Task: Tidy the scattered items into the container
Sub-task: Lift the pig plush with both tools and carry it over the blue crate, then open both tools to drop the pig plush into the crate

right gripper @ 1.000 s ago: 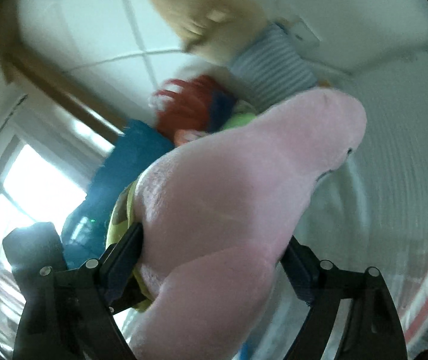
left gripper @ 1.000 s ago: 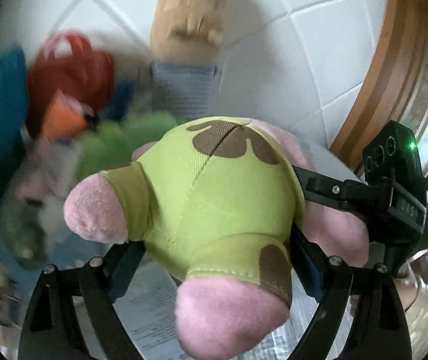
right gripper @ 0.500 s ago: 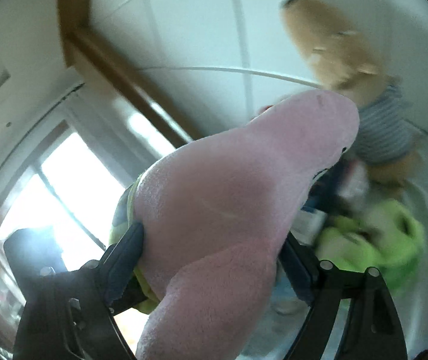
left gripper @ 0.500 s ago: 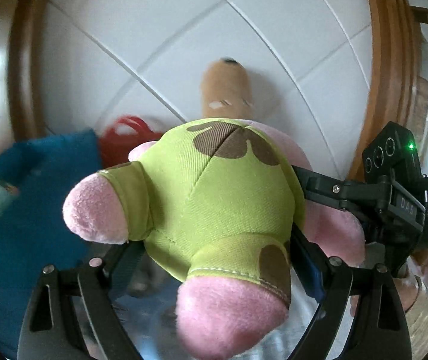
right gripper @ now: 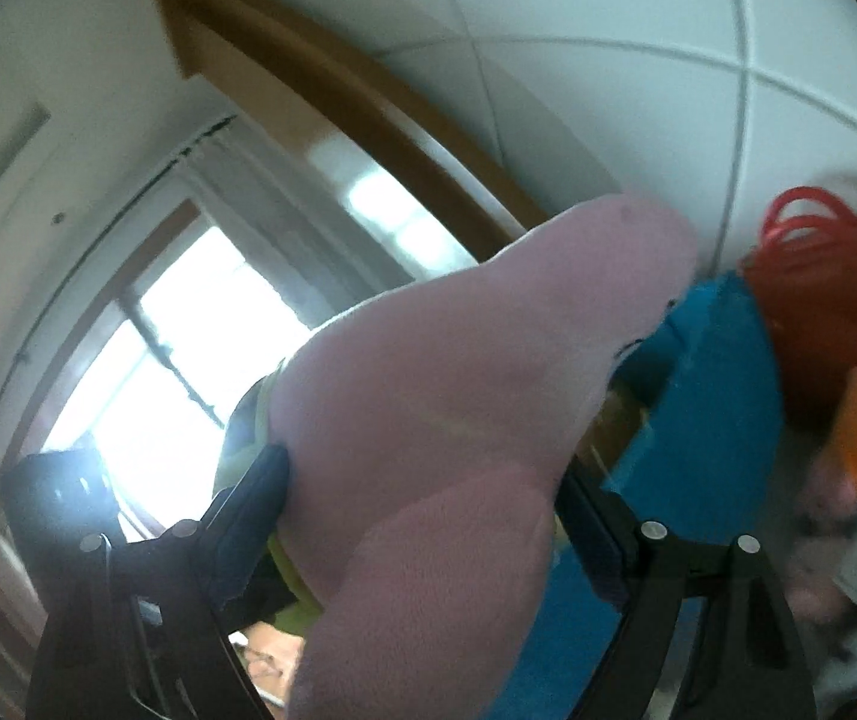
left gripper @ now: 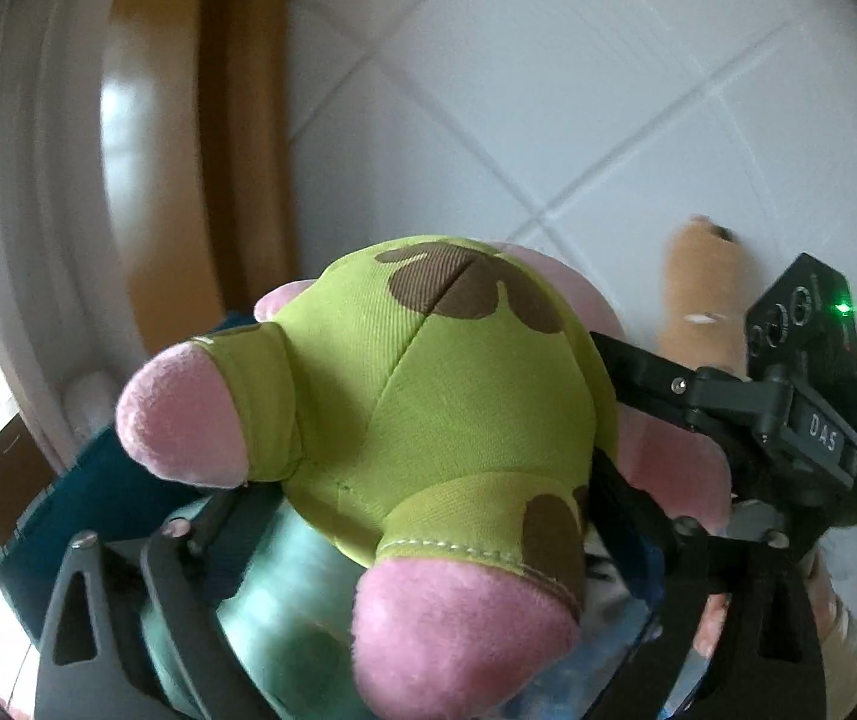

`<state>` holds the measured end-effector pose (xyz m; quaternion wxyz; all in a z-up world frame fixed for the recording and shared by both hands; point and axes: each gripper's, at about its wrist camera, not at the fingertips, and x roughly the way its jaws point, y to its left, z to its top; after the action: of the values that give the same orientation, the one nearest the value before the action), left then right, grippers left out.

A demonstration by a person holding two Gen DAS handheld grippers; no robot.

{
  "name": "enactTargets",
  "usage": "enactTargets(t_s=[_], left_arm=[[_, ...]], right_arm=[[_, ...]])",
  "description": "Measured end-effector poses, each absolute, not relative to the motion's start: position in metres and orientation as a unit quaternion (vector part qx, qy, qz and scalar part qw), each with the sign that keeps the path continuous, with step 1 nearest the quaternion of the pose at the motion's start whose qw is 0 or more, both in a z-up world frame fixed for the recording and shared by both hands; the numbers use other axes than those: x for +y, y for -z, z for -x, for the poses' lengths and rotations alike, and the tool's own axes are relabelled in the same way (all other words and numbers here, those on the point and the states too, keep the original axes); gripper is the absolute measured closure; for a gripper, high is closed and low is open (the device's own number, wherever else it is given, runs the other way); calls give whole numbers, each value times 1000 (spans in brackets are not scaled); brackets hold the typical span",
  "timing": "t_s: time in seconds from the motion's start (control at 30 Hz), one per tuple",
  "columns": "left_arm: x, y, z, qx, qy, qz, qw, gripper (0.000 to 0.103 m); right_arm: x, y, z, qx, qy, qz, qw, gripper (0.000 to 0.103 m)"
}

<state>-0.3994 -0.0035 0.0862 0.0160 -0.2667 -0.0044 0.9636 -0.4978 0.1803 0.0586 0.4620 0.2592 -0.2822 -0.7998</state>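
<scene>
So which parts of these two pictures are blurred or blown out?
Left wrist view: the pink plush toy is sharp, the wooden frame behind is smeared. Right wrist view: the window is blown out white, and the red toy is blurred.

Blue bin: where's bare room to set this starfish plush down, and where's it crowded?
Bare: white tiles between the wooden trim and tan plush. Crowded: blue bin holds a mint-green item beneath the starfish plush; red toy beside its wall.
</scene>
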Motion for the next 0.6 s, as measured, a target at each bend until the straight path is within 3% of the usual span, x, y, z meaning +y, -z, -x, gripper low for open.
enactTargets(t_s=[0.13,0.6], left_arm=[[-66,-74,456,-23,-951,308,-31,0],[-110,-53,463,-71,-937,342,-5,0]], right_arm=[[114,-63,545,-257,831,-290,399,2],[66,-59,557,-182,868,-325,329,1]])
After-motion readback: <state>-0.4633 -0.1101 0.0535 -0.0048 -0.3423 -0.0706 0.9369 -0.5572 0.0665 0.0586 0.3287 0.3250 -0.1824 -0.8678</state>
